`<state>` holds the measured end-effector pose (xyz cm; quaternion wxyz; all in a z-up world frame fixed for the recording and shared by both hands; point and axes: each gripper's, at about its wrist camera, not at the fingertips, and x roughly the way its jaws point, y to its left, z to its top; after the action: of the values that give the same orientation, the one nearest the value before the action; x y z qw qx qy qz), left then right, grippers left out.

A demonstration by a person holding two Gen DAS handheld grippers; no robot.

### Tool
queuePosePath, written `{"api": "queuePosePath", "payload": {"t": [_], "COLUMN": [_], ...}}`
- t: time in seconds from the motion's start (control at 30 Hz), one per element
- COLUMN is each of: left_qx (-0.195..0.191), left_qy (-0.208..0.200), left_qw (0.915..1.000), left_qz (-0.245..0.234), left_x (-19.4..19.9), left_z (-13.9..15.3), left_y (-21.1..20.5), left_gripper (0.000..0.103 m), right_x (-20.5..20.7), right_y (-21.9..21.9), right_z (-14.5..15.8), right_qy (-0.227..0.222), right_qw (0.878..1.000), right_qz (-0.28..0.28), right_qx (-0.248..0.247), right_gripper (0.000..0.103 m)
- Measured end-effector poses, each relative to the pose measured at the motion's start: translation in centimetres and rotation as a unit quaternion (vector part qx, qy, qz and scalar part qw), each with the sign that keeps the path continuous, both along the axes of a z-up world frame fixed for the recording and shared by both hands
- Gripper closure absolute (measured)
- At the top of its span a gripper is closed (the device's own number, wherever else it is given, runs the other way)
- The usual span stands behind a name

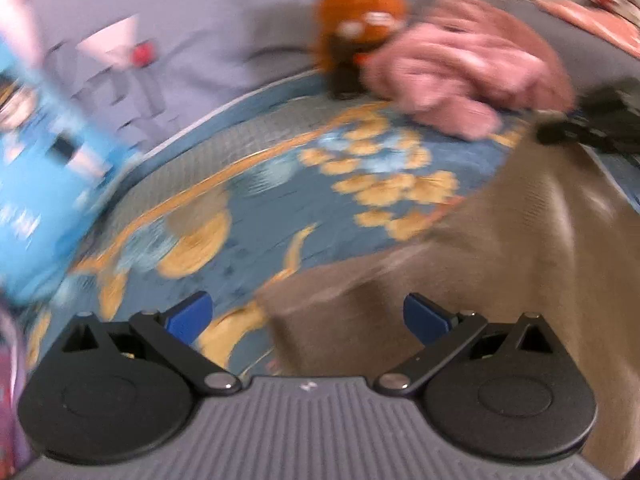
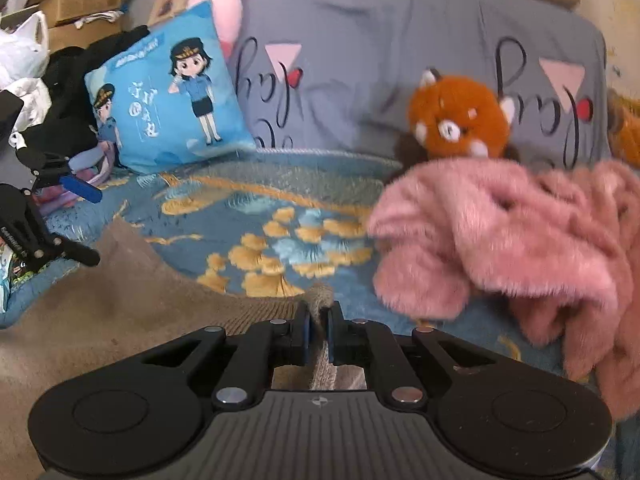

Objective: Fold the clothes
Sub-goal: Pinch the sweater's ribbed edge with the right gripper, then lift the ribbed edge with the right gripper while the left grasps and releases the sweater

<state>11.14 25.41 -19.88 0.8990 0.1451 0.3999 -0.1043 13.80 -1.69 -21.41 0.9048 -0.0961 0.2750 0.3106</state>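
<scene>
On the bed [image 2: 248,216], your right gripper [image 2: 318,330] pinches the tan cloth [image 2: 100,320] edge to carry a fold; left gripper [image 1: 308,316] fingers spread, holding nothing.

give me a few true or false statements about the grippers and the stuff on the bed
1. The right gripper has its jaws shut on the tan knitted garment. True.
2. The left gripper grips the fluffy pink garment. False: its jaws are open and empty.
3. The orange plush red panda sits behind the pink garment. True.
4. The blue cartoon-print cushion lies on top of the pink garment. False: it leans apart, far left in the right wrist view.
</scene>
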Motion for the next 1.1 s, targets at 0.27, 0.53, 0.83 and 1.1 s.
{"api": "queuePosePath", "payload": {"t": [0.27,0.53,0.83,1.1], "left_qx": [-0.109,-0.126,-0.145,-0.126], "left_qy": [0.040,0.067,0.050,-0.001], "left_qw": [0.9922,0.9892,0.9881,0.9914], "left_qz": [-0.046,-0.030,0.000,0.035], "left_x": [0.8,1.7,0.8,-1.3], "left_z": [-0.5,-1.9,-1.4,-0.2], "left_y": [1.6,3.1,4.2,4.0], "left_gripper": [0.000,0.010,0.059,0.086], "right_x": [0.0,0.1,-0.1,-0.7], "right_y": [-0.5,-0.7,-0.9,-1.0], "right_z": [-0.8,-0.9,-1.0,-0.8], "right_qy": [0.015,0.020,0.026,0.021], "right_qw": [1.000,1.000,0.999,0.999], "right_qz": [-0.004,-0.007,-0.012,-0.013], "right_qx": [0.010,0.014,0.020,0.021], "right_gripper": [0.095,0.095,0.095,0.094]}}
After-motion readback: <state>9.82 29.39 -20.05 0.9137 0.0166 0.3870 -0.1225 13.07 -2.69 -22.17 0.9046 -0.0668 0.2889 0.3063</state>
